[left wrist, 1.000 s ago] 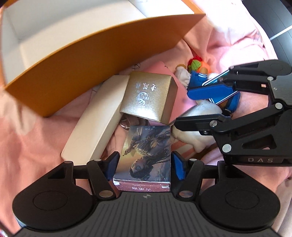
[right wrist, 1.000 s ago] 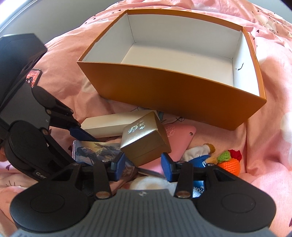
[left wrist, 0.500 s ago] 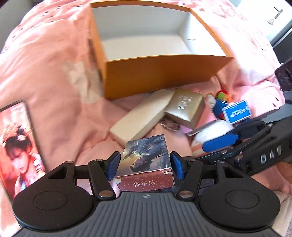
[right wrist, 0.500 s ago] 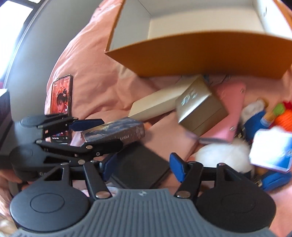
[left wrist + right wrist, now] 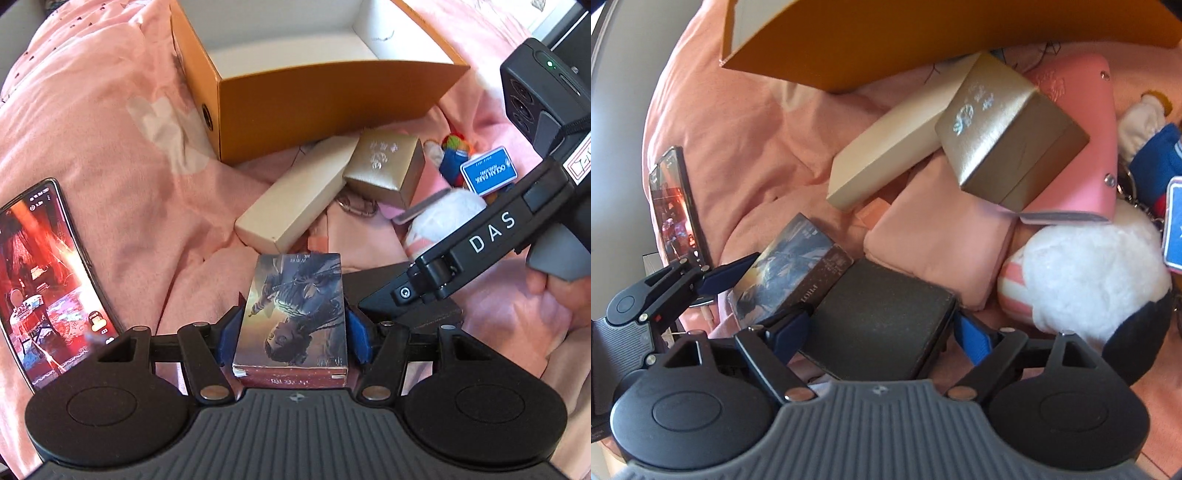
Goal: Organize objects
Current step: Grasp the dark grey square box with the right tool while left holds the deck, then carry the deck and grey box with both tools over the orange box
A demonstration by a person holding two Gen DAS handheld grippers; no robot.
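Observation:
My left gripper (image 5: 291,334) is shut on an illustrated card box (image 5: 295,310), held above the pink bedding; it also shows in the right wrist view (image 5: 786,273). My right gripper (image 5: 881,332) has its blue pads on both sides of a dark flat box (image 5: 879,325), whether they press it I cannot tell. The open orange box (image 5: 332,92) with a white inside stands behind. A gold box (image 5: 384,166), a long cream box (image 5: 295,195), a pink wallet (image 5: 1078,147) and a white plush (image 5: 1086,273) lie in front of it.
A phone (image 5: 48,277) with a lit screen lies on the bedding at the left. A blue card (image 5: 487,175) and a knitted doll (image 5: 452,155) lie right of the gold box. A metal key ring (image 5: 356,206) lies below the gold box.
The left gripper has lifted the card box up and back from the pile. The right gripper has moved down and left from the gold box to the dark flat box.

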